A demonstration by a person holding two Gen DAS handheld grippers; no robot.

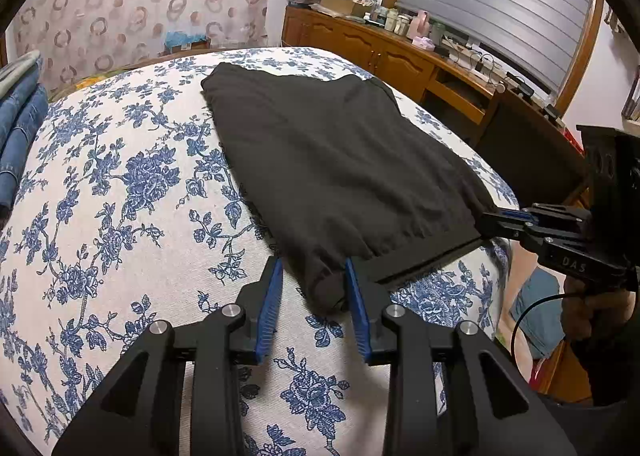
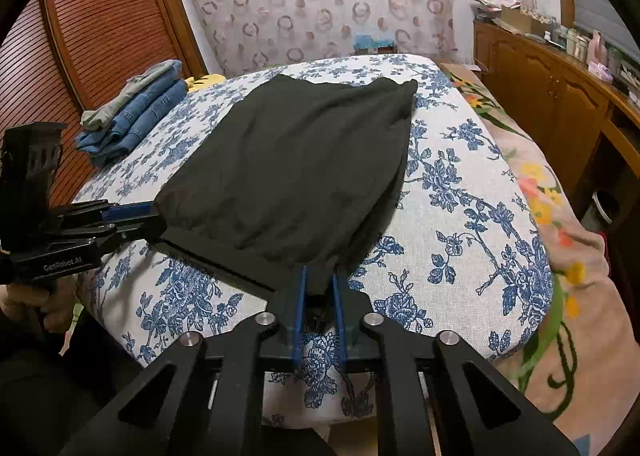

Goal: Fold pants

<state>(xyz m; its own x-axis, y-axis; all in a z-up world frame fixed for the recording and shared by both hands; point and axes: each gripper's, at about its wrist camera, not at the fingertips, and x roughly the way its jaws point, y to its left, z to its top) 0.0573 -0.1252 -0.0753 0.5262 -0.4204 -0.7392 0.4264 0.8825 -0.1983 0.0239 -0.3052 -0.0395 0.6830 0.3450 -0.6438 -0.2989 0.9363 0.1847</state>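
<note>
- In the left wrist view the left gripper (image 1: 312, 276) is sitting nearest the lens, its jaws standing spread with the near left corner of the black pants (image 1: 336, 160) lying loosely between the blue pads (image 1: 269, 308), neither pad pressing on the cloth
- In the right wrist view the right gripper (image 2: 319, 280) is pinching the near right corner of the pants (image 2: 296, 172), its jaws drawn close together on a bunch of the dark fabric
- The pants are lying folded on the blue-flowered bedspread (image 1: 120, 184), their near hem running along the bed's front edge between the two grippers and their far edge reaching toward the patterned curtain (image 1: 132, 4)
- Open bedspread is showing to the left of the pants and a narrower strip to the right, where the bed edge is dropping toward a wooden cabinet (image 1: 360, 44)
- A stack of folded jeans (image 2: 136, 116) is resting well apart, at the bed's far left side
- The right gripper's body is reading "DAS" (image 1: 574, 265) in the left view; the left gripper's body is reading "GenRobot.AI" (image 2: 63, 266) in the right view
- Only the right view is showing a slatted wooden door (image 2: 92, 24) and a floral quilt (image 2: 560, 216) beside the bedspread; only the left view is showing a window blind (image 1: 500, 4)
</note>
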